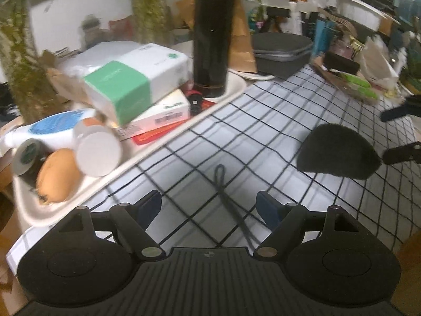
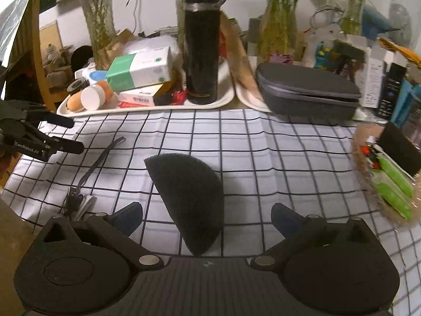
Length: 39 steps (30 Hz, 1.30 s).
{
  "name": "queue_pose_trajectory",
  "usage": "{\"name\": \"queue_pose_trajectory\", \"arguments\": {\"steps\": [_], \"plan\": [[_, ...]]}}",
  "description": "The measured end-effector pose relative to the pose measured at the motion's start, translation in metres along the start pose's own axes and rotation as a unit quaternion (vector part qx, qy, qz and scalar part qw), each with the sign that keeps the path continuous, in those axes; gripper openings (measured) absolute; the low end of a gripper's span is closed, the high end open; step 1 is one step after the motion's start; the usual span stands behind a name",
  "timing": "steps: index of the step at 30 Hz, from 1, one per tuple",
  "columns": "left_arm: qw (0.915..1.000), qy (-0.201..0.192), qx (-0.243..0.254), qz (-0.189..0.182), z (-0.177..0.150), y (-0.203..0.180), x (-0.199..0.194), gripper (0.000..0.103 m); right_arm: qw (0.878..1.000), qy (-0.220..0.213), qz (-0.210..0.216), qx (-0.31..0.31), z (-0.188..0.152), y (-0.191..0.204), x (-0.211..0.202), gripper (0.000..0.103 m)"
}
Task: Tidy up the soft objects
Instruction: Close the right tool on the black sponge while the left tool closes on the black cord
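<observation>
A black half-round foam sponge (image 2: 189,200) lies on the checked cloth (image 2: 263,158), and it also shows in the left wrist view (image 1: 338,155). My right gripper (image 2: 206,220) is open, with its jaws on either side of the sponge's near end, not touching it. Its fingers (image 1: 397,154) show at the right edge of the left wrist view. My left gripper (image 1: 209,208) is open and empty above the cloth, over a dark cord (image 1: 229,202). It shows at the left of the right wrist view (image 2: 71,134).
A white tray (image 2: 218,100) behind the cloth holds a tall black flask (image 2: 201,44), tissue boxes (image 2: 140,71), a white jar (image 2: 92,98) and a brown oval item (image 1: 58,175). A grey zip case (image 2: 307,92) sits back right. Green packets (image 2: 392,184) lie at the right.
</observation>
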<state>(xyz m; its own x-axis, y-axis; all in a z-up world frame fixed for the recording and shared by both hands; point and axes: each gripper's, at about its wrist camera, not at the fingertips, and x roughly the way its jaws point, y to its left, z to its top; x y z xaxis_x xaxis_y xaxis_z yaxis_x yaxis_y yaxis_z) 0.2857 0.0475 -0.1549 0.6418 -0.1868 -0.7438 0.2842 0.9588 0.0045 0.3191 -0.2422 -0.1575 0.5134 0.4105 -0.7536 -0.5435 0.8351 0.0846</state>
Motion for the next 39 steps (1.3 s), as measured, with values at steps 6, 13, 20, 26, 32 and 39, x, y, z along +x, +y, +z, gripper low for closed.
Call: {"name": "queue_pose_trajectory", "arguments": {"steps": [6,13,20,26,32,39], "plan": [[0.999,0.007,0.042,-0.014,-0.003,-0.012,0.015,0.076,1.0,0.013,0.002,-0.022,0.0,0.0,0.03,0.103],[0.9963,0.032,0.071,-0.037,-0.01,-0.022,0.028,0.054,1.0,0.012,0.01,-0.024,-0.001,-0.003,0.05,0.102],[0.9958,0.017,0.078,-0.045,-0.016,-0.023,0.025,0.043,0.999,0.012,0.008,-0.035,0.001,0.001,0.067,0.091],[0.9967,0.016,0.069,-0.04,-0.014,-0.019,0.024,0.007,0.998,0.024,0.008,-0.057,0.0,0.011,0.07,0.069],[0.9964,0.019,0.071,-0.041,-0.013,-0.02,0.023,0.005,0.997,0.024,-0.001,-0.07,-0.001,0.014,0.067,0.066],[0.9976,-0.002,0.049,-0.049,-0.009,-0.015,0.014,0.005,0.998,0.016,-0.015,-0.065,0.001,0.01,0.061,0.064]]}}
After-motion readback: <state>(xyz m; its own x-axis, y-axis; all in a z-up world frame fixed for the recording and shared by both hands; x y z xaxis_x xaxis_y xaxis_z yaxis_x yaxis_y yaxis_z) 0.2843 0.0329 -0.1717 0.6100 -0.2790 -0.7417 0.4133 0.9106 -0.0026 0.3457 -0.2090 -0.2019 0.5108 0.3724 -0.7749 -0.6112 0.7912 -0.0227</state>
